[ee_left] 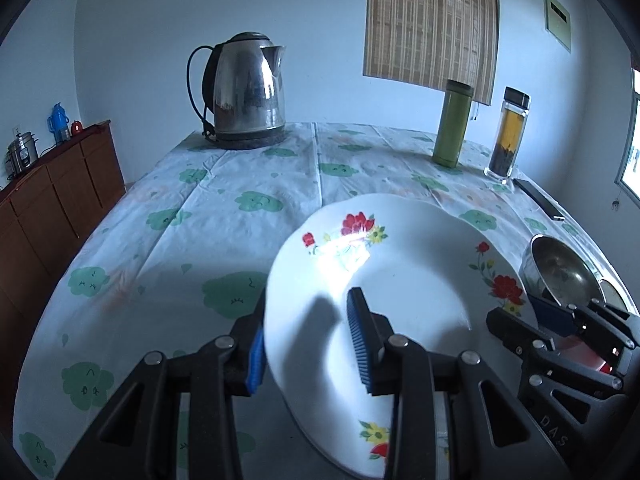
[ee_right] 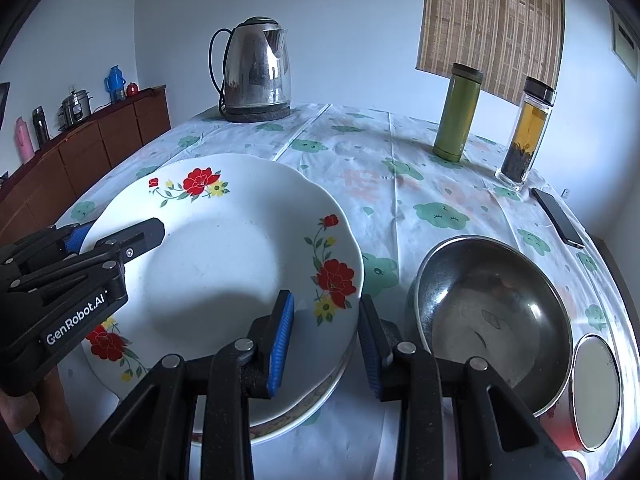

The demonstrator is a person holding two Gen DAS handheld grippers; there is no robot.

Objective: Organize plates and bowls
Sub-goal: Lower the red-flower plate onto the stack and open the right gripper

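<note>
Centre of both views: flowered plate [ee_right: 224,248], sitting on top of another plate [ee_right: 304,404] whose patterned rim peeks out underneath at lower centre of the right view. Left gripper [ee_left: 308,344] straddling the plate's rim, one blue pad under the edge at lower left, the other over the plate's inner face; looks clamped on the plate, though the under-side contact is hidden. Same gripper visible at far left of the right view, biting the plate's left edge. Right gripper [ee_right: 326,340] with fingers apart, a clear gap between the blue pads, holding nothing, hovering over the plate's right rim. Steel bowl [ee_right: 492,312] just right of the plate, lower right of the frame, nested in something red-rimmed. Further back on the desk [ee_right: 400,184]: kettle [ee_right: 256,68] at upper centre, green flask [ee_right: 456,114] and tea bottle [ee_right: 526,128] at upper right, phone [ee_right: 560,216] at the right edge.
</note>
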